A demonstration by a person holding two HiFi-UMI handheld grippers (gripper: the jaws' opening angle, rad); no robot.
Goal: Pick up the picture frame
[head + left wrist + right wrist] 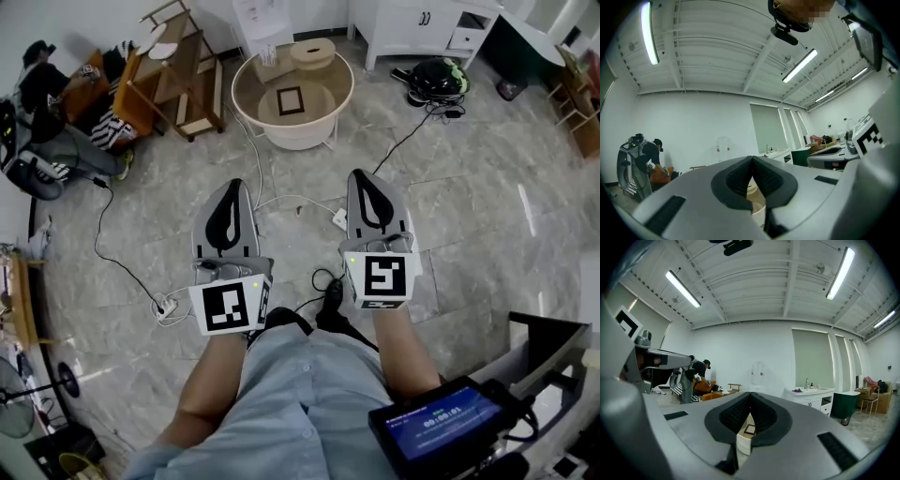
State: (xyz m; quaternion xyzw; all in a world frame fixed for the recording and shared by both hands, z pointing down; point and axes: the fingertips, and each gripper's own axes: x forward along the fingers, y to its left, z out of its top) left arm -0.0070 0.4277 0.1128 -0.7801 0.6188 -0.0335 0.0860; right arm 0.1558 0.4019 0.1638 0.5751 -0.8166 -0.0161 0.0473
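A small dark picture frame (291, 99) lies flat on the round white table (246, 111) far ahead of me, beside a round wooden box (312, 53). My left gripper (233, 185) and right gripper (360, 175) are held level side by side over the marble floor, well short of the table. Both are shut with nothing between the pads. In the right gripper view the picture frame (749, 429) shows through the gap below the closed tips (750, 393), on the white table (742, 442). The left gripper view shows its closed tips (752, 158) and only a sliver of table (757, 209).
Cables and power strips (167, 307) trail across the floor between me and the table. A wooden rack (178, 70) stands left of the table, a white cabinet (422, 23) and a black bag (438, 77) to its right. A person (697, 372) bends over at the far left wall.
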